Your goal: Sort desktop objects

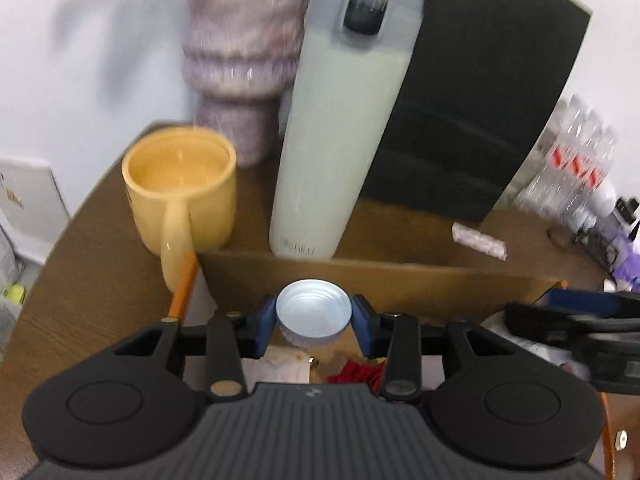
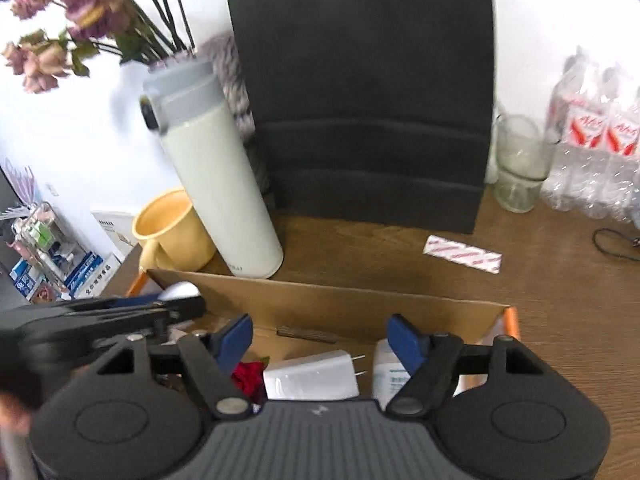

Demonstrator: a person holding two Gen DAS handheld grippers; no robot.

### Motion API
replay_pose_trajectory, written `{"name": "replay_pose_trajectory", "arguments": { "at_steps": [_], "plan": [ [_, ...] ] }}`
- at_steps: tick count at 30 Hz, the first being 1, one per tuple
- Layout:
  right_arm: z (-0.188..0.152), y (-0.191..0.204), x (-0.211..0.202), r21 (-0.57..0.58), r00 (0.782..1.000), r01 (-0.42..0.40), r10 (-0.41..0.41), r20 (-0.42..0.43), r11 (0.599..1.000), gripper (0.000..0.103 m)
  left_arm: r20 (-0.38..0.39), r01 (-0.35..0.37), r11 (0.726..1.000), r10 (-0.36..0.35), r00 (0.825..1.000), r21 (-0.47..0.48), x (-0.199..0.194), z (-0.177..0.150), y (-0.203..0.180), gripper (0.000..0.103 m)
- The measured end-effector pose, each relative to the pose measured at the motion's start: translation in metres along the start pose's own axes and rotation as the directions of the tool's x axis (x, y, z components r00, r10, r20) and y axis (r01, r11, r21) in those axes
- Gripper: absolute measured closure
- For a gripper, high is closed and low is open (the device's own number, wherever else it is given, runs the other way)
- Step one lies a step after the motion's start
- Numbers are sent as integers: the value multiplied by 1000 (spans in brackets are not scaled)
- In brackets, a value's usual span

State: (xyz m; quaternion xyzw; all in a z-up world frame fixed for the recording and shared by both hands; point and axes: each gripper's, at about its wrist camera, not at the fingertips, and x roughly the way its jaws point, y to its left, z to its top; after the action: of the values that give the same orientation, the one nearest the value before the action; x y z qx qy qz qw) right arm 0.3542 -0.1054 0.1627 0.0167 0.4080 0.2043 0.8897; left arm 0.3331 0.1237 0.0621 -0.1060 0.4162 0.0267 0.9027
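Sorting underway: our left gripper [image 1: 314,316] pinches a white lid [image 1: 313,312] over the half-filled cardboard box [image 2: 340,304]; our right gripper [image 2: 320,344] hangs spread, empty; a sachet [image 2: 462,253] remains outside.

Dried flowers [image 2: 60,28] in vase [image 1: 244,60], bottled water pack [image 2: 592,152], white wall [image 1: 80,60]

You are working in bright, even indoor light; the white wall [image 1: 100,60] behind is nearly blown out. Motion blur smears both views, worst on the pale flask [image 1: 340,120], the vase [image 1: 244,60] and the water bottles [image 2: 592,136]. Soft grey shadows lie on the wall. A small glint sits inside the yellow mug [image 1: 180,168]. The fisheye bends the counter [image 2: 560,300] edges and darkens the corners.
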Motion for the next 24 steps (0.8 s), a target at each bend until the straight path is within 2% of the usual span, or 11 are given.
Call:
{"name": "replay_pose_trajectory", "arguments": {
  "at_steps": [1, 3, 5, 8, 11, 17, 19, 22, 24],
  "plan": [
    [0, -2, -6, -2, 1000, 6, -6, 9, 1000, 26, -17, -22, 1000, 22, 1000, -1, 3, 0, -1, 56],
    [-2, -4, -16, -5, 1000, 15, -15, 15, 1000, 24, -10, -52, 998, 52, 999, -19, 1, -1, 1, 33],
    [-6, -6, -27, -3, 1000, 10, -10, 22, 1000, 24, 38, -66, 997, 67, 997, -42, -10, -2, 5, 25],
    [-13, -6, -39, -1, 1000, 8, -8, 23, 1000, 23, 53, -59, 998, 60, 997, -33, -30, -8, 8, 21],
    [-22, -7, -48, 5, 1000, 9, -9, 25, 1000, 21, 70, -75, 997, 76, 995, -13, -56, -21, 8, 2],
    [-43, -6, -63, 30, 1000, 28, -28, 7, 999, 19, 74, -101, 995, 102, 992, -20, -102, -51, -7, 0],
    [-51, -4, -72, 29, 998, 54, -54, 9, 998, 18, 78, -119, 993, 119, 990, 3, -112, -62, -17, 0],
    [-69, 0, -91, 19, 992, 109, -110, 54, 994, 12, 119, -158, 986, 151, 981, 51, -132, -88, -33, 0],
    [-86, 5, -106, -1, 981, 169, -168, 101, 986, 12, 157, -153, 987, 142, 977, 55, -146, -108, -40, 0]
  ]
}}
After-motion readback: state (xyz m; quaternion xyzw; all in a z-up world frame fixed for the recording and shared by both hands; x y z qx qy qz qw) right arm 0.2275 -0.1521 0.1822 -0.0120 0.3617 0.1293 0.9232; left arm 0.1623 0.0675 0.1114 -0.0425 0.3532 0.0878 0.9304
